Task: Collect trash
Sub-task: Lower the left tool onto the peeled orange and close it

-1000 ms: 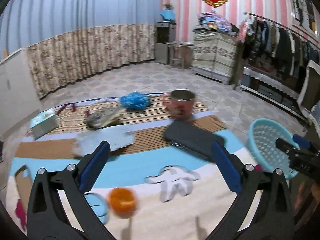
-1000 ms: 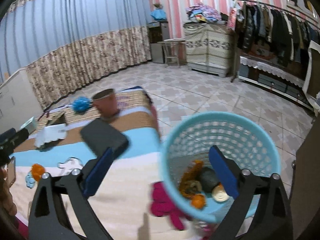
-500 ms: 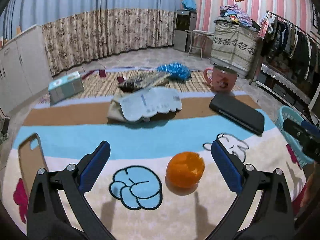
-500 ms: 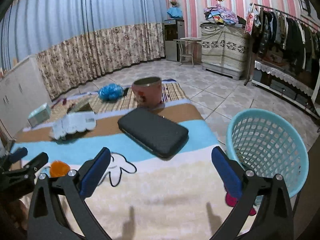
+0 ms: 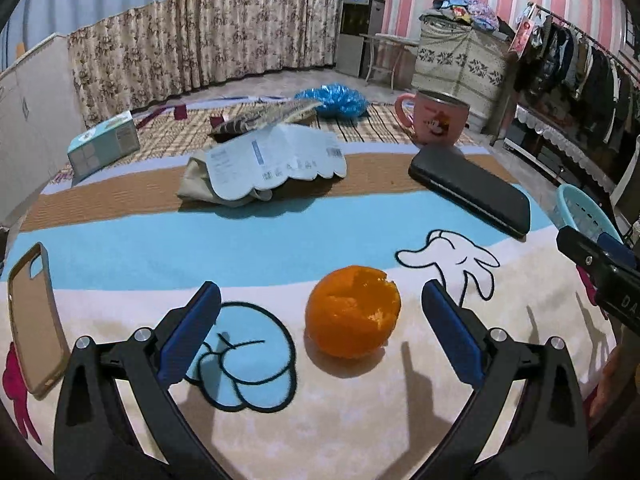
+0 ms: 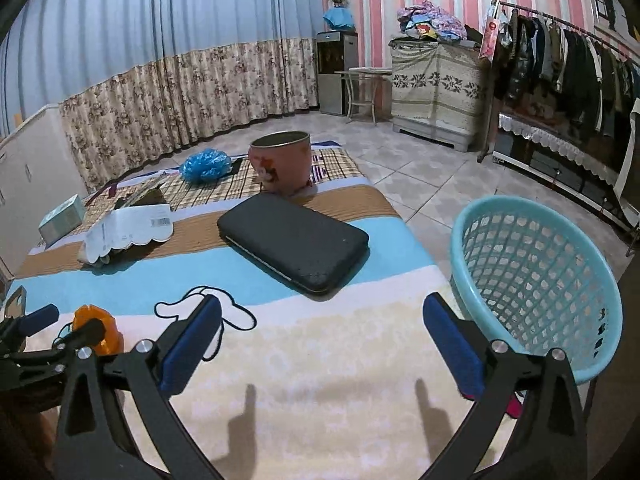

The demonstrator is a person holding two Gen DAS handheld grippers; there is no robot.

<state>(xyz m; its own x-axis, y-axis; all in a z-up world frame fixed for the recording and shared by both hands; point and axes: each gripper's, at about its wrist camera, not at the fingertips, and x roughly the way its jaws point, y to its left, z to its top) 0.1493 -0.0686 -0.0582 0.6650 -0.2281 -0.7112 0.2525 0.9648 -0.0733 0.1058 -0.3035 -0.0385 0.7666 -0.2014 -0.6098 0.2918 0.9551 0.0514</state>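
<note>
An orange peel shell (image 5: 354,311) lies on the cartoon-print mat (image 5: 280,240), just ahead of my left gripper (image 5: 320,320), which is open with the peel between and slightly beyond its blue fingertips. In the right wrist view the same orange peel (image 6: 96,330) sits at far left, partly hidden by the left gripper's fingers. My right gripper (image 6: 320,334) is open above bare mat, holding nothing. A light blue mesh basket (image 6: 536,276) stands off the mat's right edge, beside the right finger. A crumpled paper wrapper (image 5: 264,164) and a blue plastic bag (image 5: 332,100) lie farther back.
A black flat case (image 6: 294,240) and a pink mug (image 6: 280,162) sit mid-mat. A tan phone case (image 5: 34,316) lies at the left edge and a small teal box (image 5: 104,146) far left. Tiled floor, a clothes rack and cabinets lie beyond.
The left gripper has closed in on the orange peel, which now sits between its fingertips. The right gripper swung away from over the basket to above the mat.
</note>
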